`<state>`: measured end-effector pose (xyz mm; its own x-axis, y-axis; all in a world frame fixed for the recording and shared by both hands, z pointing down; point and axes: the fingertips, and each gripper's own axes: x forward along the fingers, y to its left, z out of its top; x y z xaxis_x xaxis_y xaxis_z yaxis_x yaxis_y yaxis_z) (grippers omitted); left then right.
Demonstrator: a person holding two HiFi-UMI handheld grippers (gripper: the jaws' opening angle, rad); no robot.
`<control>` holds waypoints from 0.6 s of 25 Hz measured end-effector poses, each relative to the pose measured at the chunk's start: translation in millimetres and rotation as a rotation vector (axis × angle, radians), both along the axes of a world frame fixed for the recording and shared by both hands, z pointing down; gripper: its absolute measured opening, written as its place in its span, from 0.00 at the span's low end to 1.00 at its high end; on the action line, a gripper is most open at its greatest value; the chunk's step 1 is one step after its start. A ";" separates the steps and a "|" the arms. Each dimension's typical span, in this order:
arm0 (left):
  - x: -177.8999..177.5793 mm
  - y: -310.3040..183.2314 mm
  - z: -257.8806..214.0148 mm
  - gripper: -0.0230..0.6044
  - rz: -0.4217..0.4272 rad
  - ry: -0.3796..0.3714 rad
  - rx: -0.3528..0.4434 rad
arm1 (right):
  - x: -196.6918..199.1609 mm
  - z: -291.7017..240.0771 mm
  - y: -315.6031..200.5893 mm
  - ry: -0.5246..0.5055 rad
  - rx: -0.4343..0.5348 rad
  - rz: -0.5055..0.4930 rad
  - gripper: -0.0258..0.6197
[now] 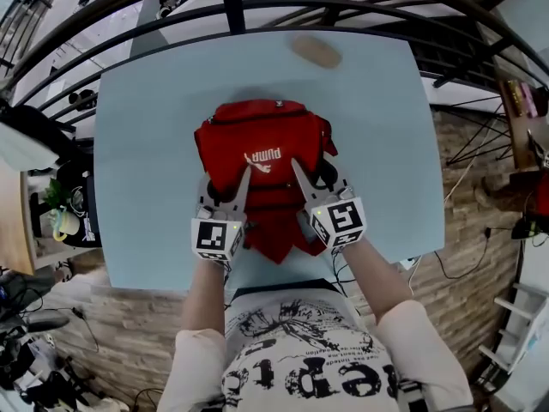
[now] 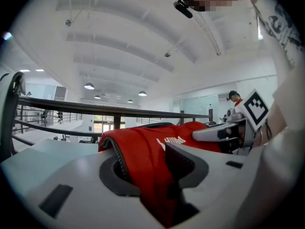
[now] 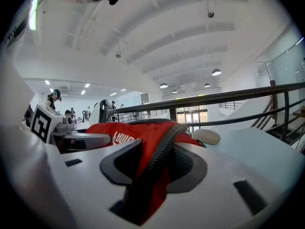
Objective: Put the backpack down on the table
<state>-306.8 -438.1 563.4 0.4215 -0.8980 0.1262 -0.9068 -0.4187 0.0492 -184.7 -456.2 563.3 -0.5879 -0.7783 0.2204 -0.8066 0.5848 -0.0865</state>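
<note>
While the red backpack (image 1: 257, 136) sits on the pale blue surface (image 1: 146, 144) right in front of me, its white PUMA lettering (image 1: 262, 158) is the one thing I can read, and from my head view it's upside down. Both gripper views catch that same white wordmark on the red cloth, sideways on and too skewed to spell out. Each marker cube, left (image 1: 214, 237) and right (image 1: 339, 220), shows only a black-and-white square pattern, no words. My white shirt (image 1: 300, 359) has black print on it, and I can't make a whole word out of it.

On to the bag itself: it lies flat near the middle of the surface, its bottom flap pointing back at me. A dark zip runs along the edge of the cloth, and nothing of the inside shows, so what it carries I can't tell. Beyond it, near the far edge, lies a tan oval object (image 1: 316, 51), well apart from the bag. A dark railing (image 1: 232, 3) curves behind the surface.

Now my left hand-held gripper (image 2: 150, 161): jaws partway apart, a fold of red cloth and zip standing between the pads, with dark slack showing beside the right pad, so it looks loose, not pinched. My right hand-held gripper (image 3: 157, 161) is the same story: partway open, a zip-edged fold between the pads, shadowed slack on the left side. Both reach in over the near half of the bag, one on each side of the wordmark.
</note>
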 end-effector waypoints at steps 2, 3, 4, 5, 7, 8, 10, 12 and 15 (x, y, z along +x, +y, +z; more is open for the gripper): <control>-2.7 4.3 7.8 0.28 -0.022 -0.001 -0.003 | -0.8 7.0 4.4 0.000 0.001 0.002 0.25; -4.5 6.8 12.4 0.32 -0.033 -0.006 -0.005 | -1.5 11.4 7.1 0.001 0.000 0.003 0.25; -5.9 10.0 17.6 0.34 -0.041 -0.011 -0.010 | -2.0 16.1 10.3 0.002 -0.004 0.003 0.25; -7.0 13.8 22.7 0.35 -0.047 -0.012 -0.018 | -2.4 20.7 13.9 0.003 -0.009 0.003 0.26; -8.6 22.5 31.1 0.36 -0.055 -0.009 -0.036 | -2.5 28.5 21.9 0.006 -0.021 0.004 0.27; -9.1 26.6 34.5 0.37 -0.058 -0.008 -0.043 | -2.3 31.7 25.6 0.007 -0.024 0.004 0.27; -10.2 33.3 40.9 0.38 -0.063 -0.008 -0.056 | -1.2 37.9 32.2 0.015 -0.027 0.010 0.29; -13.3 38.8 48.1 0.40 -0.073 -0.004 -0.074 | -0.9 44.0 37.6 0.026 -0.028 0.022 0.32; -20.0 46.5 56.9 0.44 -0.101 0.009 -0.100 | -1.6 52.1 45.9 0.027 -0.041 0.034 0.36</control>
